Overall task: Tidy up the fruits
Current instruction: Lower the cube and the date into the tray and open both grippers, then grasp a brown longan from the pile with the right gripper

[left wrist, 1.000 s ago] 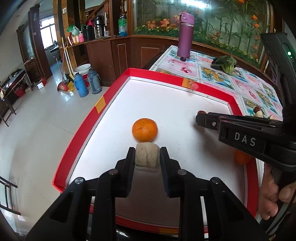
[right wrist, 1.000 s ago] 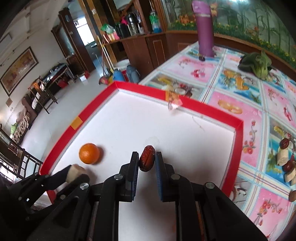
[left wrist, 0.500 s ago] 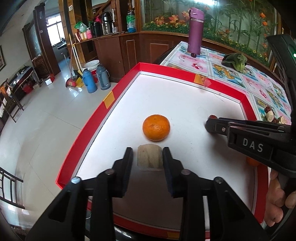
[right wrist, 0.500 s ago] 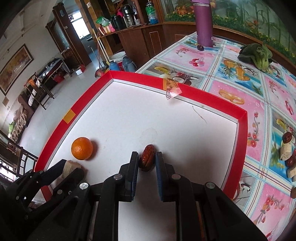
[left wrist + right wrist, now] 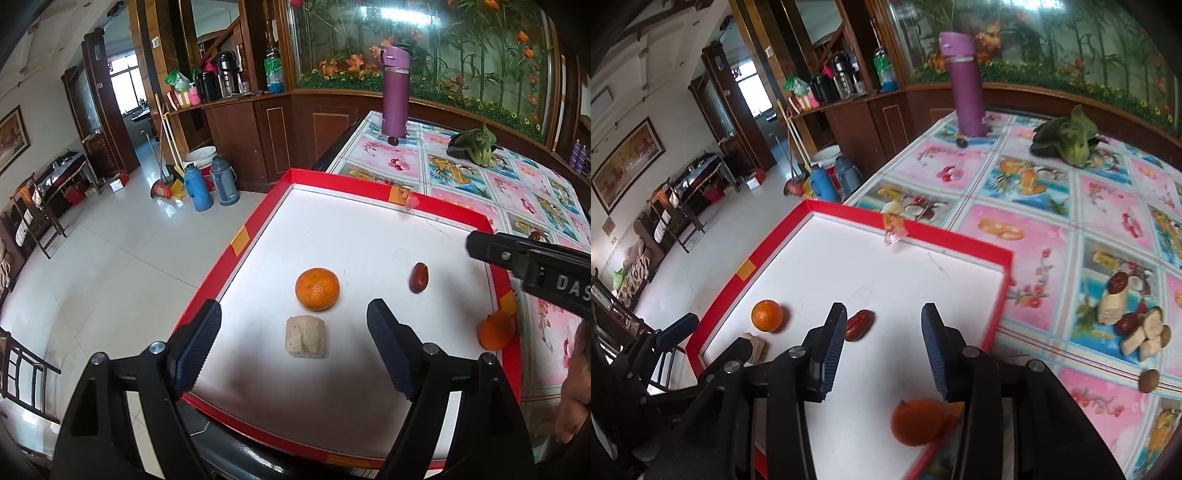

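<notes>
Reading left tool (image 5: 293, 328): I have it spread wide, empty, straddling the pale rough-cut chunk (image 5: 306, 336) lying just before the dimpled mandarin (image 5: 317, 288).
Right tool (image 5: 882, 332): spread, empty; glossy wrinkled date (image 5: 859, 324) beside its left finger.
Tray (image 5: 258, 218): red rim, smooth white floor; fruits apart, likely for sorting.
Worktop (image 5: 1052, 206): more pieces wait.

tray (image 5: 258, 221) centre open, oranges (image 5: 317, 288) flanking

on the tray (image 5: 258, 221), the orange (image 5: 317, 288) lies just behind the beige chunk (image 5: 306, 336), the date (image 5: 419, 277) to their right.
</notes>
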{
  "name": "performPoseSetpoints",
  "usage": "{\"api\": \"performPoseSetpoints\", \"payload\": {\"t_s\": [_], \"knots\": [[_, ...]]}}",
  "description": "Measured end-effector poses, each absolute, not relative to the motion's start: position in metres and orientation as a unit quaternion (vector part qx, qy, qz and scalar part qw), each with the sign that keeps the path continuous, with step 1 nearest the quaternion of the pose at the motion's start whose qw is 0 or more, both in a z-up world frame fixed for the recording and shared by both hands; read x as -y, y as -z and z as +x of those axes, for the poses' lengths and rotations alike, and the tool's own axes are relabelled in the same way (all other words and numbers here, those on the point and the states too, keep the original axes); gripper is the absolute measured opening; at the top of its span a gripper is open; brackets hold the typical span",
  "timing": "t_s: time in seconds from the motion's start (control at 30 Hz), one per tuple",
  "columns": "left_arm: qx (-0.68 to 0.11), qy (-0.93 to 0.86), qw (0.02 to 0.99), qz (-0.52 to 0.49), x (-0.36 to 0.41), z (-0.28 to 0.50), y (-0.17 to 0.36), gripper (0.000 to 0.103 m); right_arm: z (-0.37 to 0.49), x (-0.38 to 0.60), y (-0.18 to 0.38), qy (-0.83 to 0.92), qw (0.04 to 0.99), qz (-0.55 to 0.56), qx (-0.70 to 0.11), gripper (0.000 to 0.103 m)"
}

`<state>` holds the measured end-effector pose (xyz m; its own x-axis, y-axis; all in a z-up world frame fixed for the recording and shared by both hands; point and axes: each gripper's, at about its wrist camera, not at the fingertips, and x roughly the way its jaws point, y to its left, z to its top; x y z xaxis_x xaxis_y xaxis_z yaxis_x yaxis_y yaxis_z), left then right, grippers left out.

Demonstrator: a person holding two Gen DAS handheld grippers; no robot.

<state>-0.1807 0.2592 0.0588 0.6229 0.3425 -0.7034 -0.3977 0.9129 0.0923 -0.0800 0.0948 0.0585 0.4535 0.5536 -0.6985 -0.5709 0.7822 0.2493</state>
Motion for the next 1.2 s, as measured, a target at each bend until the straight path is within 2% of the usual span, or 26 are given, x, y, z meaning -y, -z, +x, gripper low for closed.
{"api": "performPoseSetpoints", "payload": {"t_s": [0.17,0.33,0.67,0.83,0.97,1.1,1.2], "knots": [[-0.367,-0.2,0.907,-0.041,-0.252,-0.182,-0.071,0.087,-0.081,-0.044,-0.074,-0.306,0.879,0.002,-0.366,0.041],[-0.353,-0.177,0.918,-0.026,-0.23,-0.179,-0.085,0.087,-0.079,0.029,-0.08,-0.236,0.91,0.014,-0.339,0.047],[-0.354,-0.085,0.931,0.024,-0.155,-0.158,-0.098,0.088,-0.071,0.145,-0.059,-0.151,0.918,0.059,-0.361,0.048],[-0.373,-0.039,0.926,0.042,-0.12,-0.149,-0.093,0.088,-0.063,0.153,-0.042,-0.18,0.895,0.078,-0.4,0.047],[-0.379,-0.028,0.923,0.051,-0.104,-0.147,-0.091,0.088,-0.062,0.128,-0.033,-0.198,0.888,0.048,-0.413,0.046],[-0.382,-0.029,0.922,0.056,-0.1,-0.145,-0.092,0.088,-0.056,0.103,-0.024,-0.197,0.884,0.013,-0.423,0.033],[-0.379,-0.029,0.923,0.055,-0.099,-0.147,-0.094,0.088,-0.049,0.097,-0.016,-0.179,0.884,0.004,-0.432,0.031]]}}
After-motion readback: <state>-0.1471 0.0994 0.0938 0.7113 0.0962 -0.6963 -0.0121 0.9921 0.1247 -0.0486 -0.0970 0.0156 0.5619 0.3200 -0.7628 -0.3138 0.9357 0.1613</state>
